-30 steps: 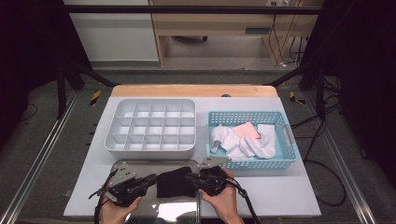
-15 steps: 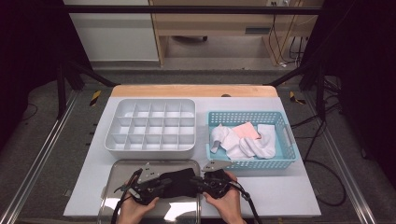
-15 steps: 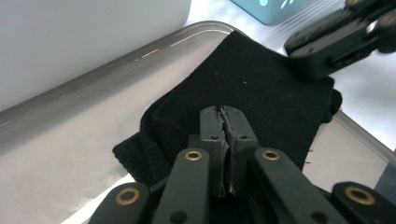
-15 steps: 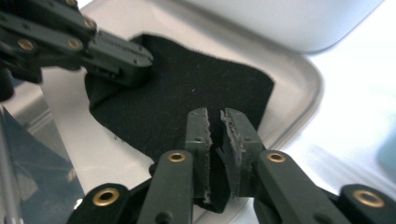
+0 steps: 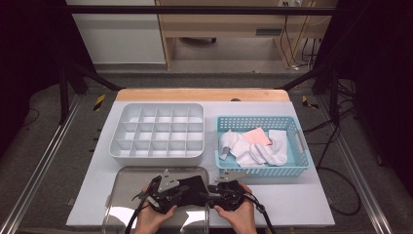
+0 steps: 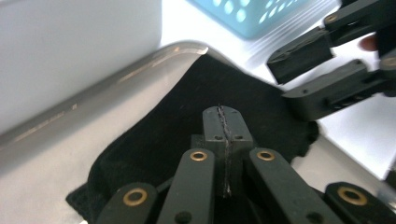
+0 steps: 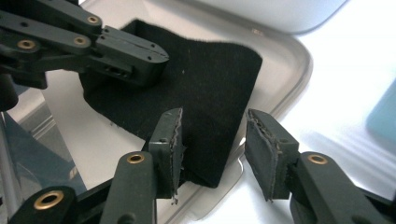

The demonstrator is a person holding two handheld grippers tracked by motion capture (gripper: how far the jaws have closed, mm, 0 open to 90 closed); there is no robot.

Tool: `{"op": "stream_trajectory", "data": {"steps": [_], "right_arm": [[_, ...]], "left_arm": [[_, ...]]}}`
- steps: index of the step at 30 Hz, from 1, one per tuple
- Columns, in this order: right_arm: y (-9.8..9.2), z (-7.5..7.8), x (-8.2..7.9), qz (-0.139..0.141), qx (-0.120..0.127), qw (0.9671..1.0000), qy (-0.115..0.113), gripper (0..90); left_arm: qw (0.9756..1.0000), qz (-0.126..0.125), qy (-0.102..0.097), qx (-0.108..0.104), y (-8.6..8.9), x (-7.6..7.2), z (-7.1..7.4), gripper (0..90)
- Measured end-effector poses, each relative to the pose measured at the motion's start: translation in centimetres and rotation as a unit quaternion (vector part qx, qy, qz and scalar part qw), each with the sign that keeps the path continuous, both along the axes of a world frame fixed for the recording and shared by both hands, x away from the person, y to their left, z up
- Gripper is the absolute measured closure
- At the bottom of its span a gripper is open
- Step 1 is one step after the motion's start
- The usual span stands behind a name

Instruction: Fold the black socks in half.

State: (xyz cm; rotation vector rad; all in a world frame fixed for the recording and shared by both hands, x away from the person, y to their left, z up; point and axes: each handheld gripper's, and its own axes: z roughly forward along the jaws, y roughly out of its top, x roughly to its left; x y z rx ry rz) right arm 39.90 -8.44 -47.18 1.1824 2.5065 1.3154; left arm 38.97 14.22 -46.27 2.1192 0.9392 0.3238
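Note:
A black cloth [image 5: 194,185] lies on the right part of a shiny metal tray [image 5: 127,171] at the table's front left. My left gripper [image 5: 187,191] is shut on the cloth [image 6: 187,116], its jaws [image 6: 227,116] pressed together with the fabric pinched between them. Facing it from the right, my right gripper [image 5: 208,191] has just been opening. In the right gripper view the cloth's folded edge [image 7: 210,74] hangs between the spread jaws [image 7: 212,140], against one pad and apart from the other. The left gripper [image 7: 159,58] grips the cloth's far side.
A white divided organizer [image 5: 158,131] stands right behind the tray. To its right a blue mesh basket [image 5: 293,125] holds white cloths [image 5: 253,151] and a pink one [image 5: 256,136]. Bare white table lies to the right of my hands. The tray's rim [image 7: 289,56] curves close by the right jaws.
My left gripper has moved right, toward the right gripper, and lower, so the cloth between them is bunched shorter on the tray. The right jaws have spread apart off the cloth.

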Motion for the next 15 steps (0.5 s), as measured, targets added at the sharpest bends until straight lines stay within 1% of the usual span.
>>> {"op": "stream_trajectory", "data": {"steps": [2,5,9,11,13,15], "right_arm": [[0.1,-0.2,0.0,0.002,-0.002,1.0000,0.004,58.9],[0.4,-0.3,-0.1,0.009,-0.001,0.9999,0.005,65.1],[0.6,-0.5,-0.2,0.015,0.011,0.9997,0.018,78.0],[0.5,-0.2,-0.1,0.014,0.010,0.9997,0.015,83.6],[0.4,0.3,-0.2,0.012,0.017,0.9997,0.015,85.1],[0.4,1.1,-0.2,0.013,0.024,0.9996,0.006,85.6]], "left_arm": [[1.0000,0.005,0.008,-0.003,0.2,0.1,-0.5,89.1],[0.9999,0.007,0.009,-0.005,0.2,0.1,-0.6,89.1],[0.9999,0.010,0.006,0.001,0.0,0.0,-0.6,89.1],[0.9999,0.011,0.008,-0.001,0.0,0.1,-0.6,89.1],[0.9999,0.010,0.009,-0.001,-0.1,0.1,-0.6,89.1],[0.9999,0.011,0.010,-0.002,-0.2,0.1,-0.5,89.1]]}}
